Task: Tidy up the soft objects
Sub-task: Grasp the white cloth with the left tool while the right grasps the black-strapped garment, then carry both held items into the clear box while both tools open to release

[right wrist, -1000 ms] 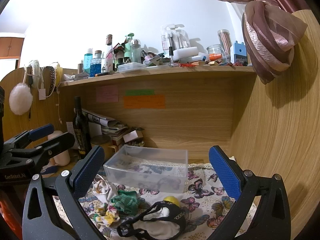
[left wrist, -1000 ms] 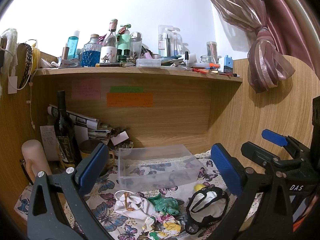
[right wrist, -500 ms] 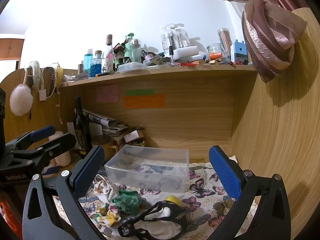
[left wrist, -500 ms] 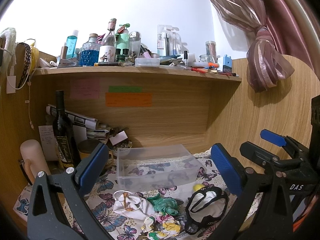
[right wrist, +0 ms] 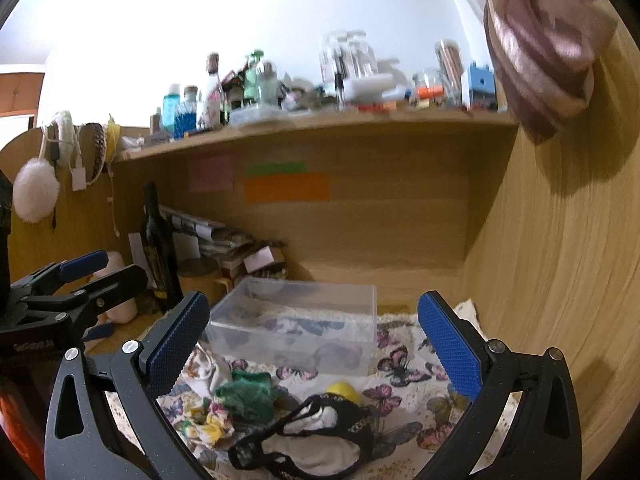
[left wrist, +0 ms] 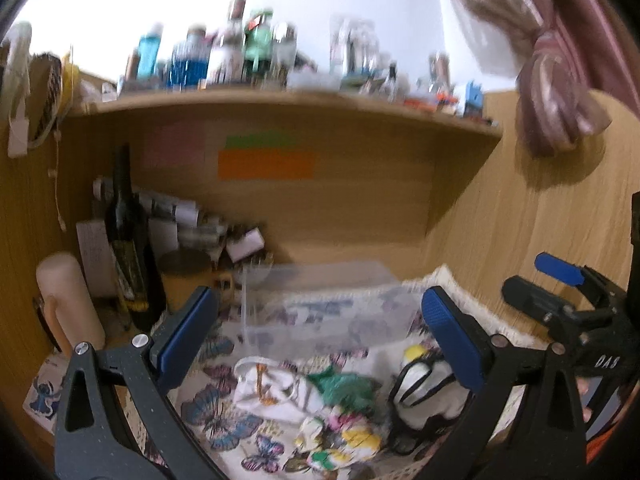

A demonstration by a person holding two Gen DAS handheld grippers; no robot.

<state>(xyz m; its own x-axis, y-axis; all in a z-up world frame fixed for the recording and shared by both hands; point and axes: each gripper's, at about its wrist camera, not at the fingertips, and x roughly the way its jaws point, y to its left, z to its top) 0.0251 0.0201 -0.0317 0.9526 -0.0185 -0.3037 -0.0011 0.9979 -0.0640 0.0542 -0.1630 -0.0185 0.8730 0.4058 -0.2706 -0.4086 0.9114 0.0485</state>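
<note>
You dipped both views since a second ago, blurring them | left tongs (left wrist: 316, 336) and right tongs (right wrist: 314, 344) released, empty | soft pile (right wrist: 244, 396) lay below between your pads, clear bin (right wrist: 296, 328) just beyond | pick pending.

A butterfly-print cloth (right wrist: 404, 364) lies under a green rag (right wrist: 244, 394) and black-trimmed white underwear (right wrist: 316, 440).
</note>
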